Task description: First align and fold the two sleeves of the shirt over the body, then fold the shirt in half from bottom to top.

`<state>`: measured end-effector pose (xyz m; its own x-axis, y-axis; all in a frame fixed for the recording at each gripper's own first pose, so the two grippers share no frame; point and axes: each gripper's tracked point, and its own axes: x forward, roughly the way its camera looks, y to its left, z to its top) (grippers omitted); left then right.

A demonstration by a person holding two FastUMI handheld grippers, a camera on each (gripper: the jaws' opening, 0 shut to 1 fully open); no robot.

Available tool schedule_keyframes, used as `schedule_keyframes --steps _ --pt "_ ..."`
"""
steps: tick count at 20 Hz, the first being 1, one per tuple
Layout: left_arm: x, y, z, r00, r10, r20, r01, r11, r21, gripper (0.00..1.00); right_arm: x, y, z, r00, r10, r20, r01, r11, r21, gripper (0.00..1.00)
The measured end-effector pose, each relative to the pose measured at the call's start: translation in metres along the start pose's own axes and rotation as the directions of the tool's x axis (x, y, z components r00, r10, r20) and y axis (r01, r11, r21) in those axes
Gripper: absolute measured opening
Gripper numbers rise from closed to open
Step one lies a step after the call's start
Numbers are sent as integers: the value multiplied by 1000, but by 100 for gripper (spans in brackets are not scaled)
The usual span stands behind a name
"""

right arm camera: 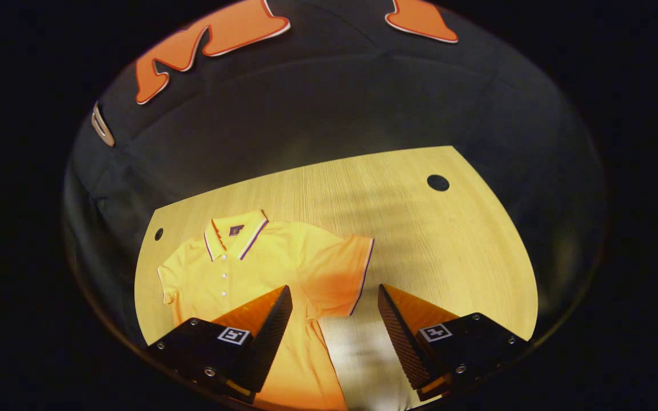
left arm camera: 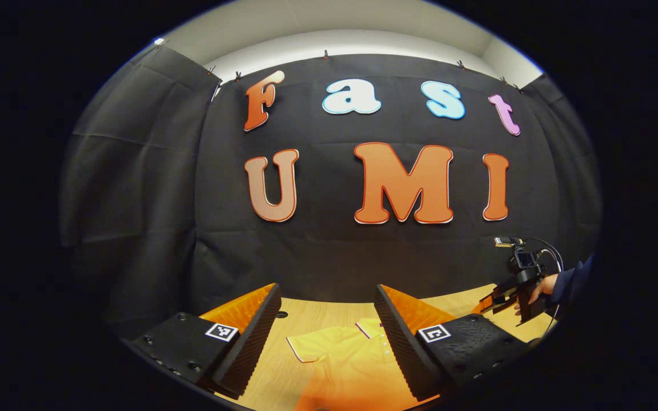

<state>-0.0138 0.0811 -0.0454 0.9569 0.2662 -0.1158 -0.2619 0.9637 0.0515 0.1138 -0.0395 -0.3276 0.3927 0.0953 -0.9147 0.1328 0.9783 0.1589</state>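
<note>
A yellow polo shirt (right arm camera: 260, 268) with dark-trimmed collar and sleeve cuffs lies flat, front up, on the wooden table (right arm camera: 420, 240). Both short sleeves are spread out to the sides. My right gripper (right arm camera: 334, 311) hovers open above the shirt's right sleeve (right arm camera: 337, 274), with nothing between its fingers. In the left gripper view the shirt (left arm camera: 340, 359) lies below my left gripper (left arm camera: 326, 325), which is open and held above the cloth near the collar and one sleeve (left arm camera: 306, 345). The right gripper (left arm camera: 503, 302) and the hand holding it appear farther off at the right of that view.
The table has round cable holes (right arm camera: 437, 182) near its far right and far left (right arm camera: 159, 234). Black cloth walls stand close behind the table. Bare wood (right arm camera: 454, 274) stretches to the right of the shirt.
</note>
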Motion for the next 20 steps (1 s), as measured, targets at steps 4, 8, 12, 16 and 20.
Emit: schedule_keyframes --steps 4,8,12,16,20 --pt "6 -2 -8 999 20 -33 -20 1000 6 99 31 -2 -4 995 5 -95 -4 1000 6 90" --pt "15 1 -26 994 38 -100 -38 999 11 99 61 2 -10 980 56 -189 -40 995 87 88" --pt "22 7 -44 985 61 -163 -64 998 -9 99 86 -13 -11 973 8 -231 8 998 65 79" --pt "29 12 -48 979 93 -182 -93 996 7 99 106 -16 -11 961 -16 -275 30 999 46 78" --pt "33 11 -58 972 93 -217 -92 996 18 99 117 -19 -18 943 6 -333 26 996 90 79"
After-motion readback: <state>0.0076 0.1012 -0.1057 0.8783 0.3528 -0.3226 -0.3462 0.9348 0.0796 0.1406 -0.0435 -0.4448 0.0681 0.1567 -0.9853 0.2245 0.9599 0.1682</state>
